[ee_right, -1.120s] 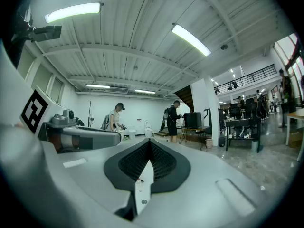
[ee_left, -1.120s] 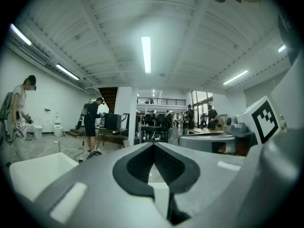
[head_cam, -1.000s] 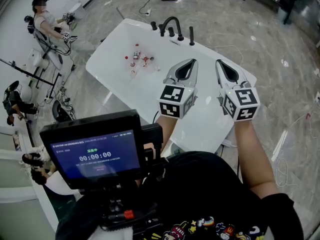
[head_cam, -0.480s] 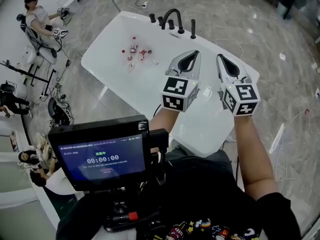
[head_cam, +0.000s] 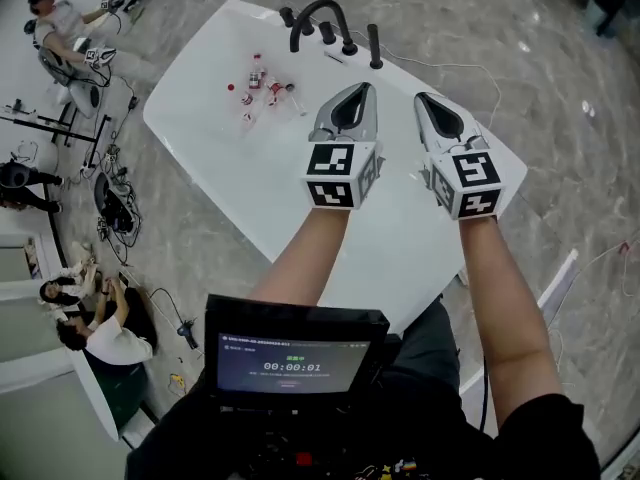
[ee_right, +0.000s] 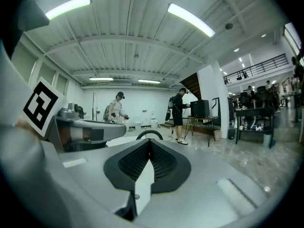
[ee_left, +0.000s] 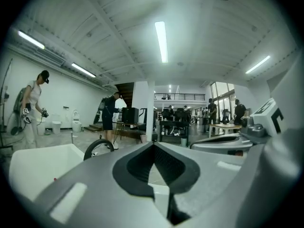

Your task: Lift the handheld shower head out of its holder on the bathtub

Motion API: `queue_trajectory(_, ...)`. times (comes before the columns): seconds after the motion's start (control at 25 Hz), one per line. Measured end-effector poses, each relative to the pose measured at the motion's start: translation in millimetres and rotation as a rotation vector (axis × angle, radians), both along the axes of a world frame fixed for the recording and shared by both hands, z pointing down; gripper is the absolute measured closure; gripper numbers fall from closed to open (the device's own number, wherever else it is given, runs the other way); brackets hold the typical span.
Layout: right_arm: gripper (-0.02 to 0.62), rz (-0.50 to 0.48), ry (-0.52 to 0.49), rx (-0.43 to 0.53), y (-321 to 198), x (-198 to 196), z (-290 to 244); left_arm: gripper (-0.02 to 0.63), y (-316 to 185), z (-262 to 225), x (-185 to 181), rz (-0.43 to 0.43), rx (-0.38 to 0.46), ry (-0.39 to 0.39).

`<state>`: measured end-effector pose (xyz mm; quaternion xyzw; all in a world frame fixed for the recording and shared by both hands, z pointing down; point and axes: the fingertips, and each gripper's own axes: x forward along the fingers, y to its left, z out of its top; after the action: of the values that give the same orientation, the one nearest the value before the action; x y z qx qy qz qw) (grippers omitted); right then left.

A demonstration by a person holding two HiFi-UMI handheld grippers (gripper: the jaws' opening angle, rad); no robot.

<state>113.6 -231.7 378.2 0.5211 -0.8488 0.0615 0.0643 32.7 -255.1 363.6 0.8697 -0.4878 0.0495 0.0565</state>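
In the head view, both grippers are hovering over the white bathtub (head_cam: 190,128). The left gripper (head_cam: 351,89) and right gripper (head_cam: 429,101) are pointing toward the far end, each with its jaws pressed together on nothing. The handheld shower head (head_cam: 375,46) is standing upright in its holder on the far rim, just right of the black faucet (head_cam: 316,16) and apart from both grippers. Small red and white items (head_cam: 262,85) are lying in the tub.

In the left gripper view, the left gripper (ee_left: 153,144) is showing its tips meeting, with the faucet's arch (ee_left: 96,147) rising far left.

In the right gripper view, the right gripper (ee_right: 149,141) is likewise keeping its tips shut and empty, the faucet (ee_right: 149,133) arching beyond them.
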Motion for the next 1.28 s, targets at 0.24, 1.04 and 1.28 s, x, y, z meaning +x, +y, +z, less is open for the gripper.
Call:
queue_trajectory(0.24,0.569,-0.006,0.036,-0.035,-108,3,84,0.606,-97,62,1,-0.056,0.007,-0.01)
queue_trajectory(1.04,0.396,0.067,0.059,-0.132,-360,-56,341,0.606,-275,282,-88,-0.159,-0.055,0.064)
queue_trajectory(1.28,0.429,0.07,0.065,-0.12,-367,-67,349,0.606,-275,300,-89,-0.15,-0.071,0.045)
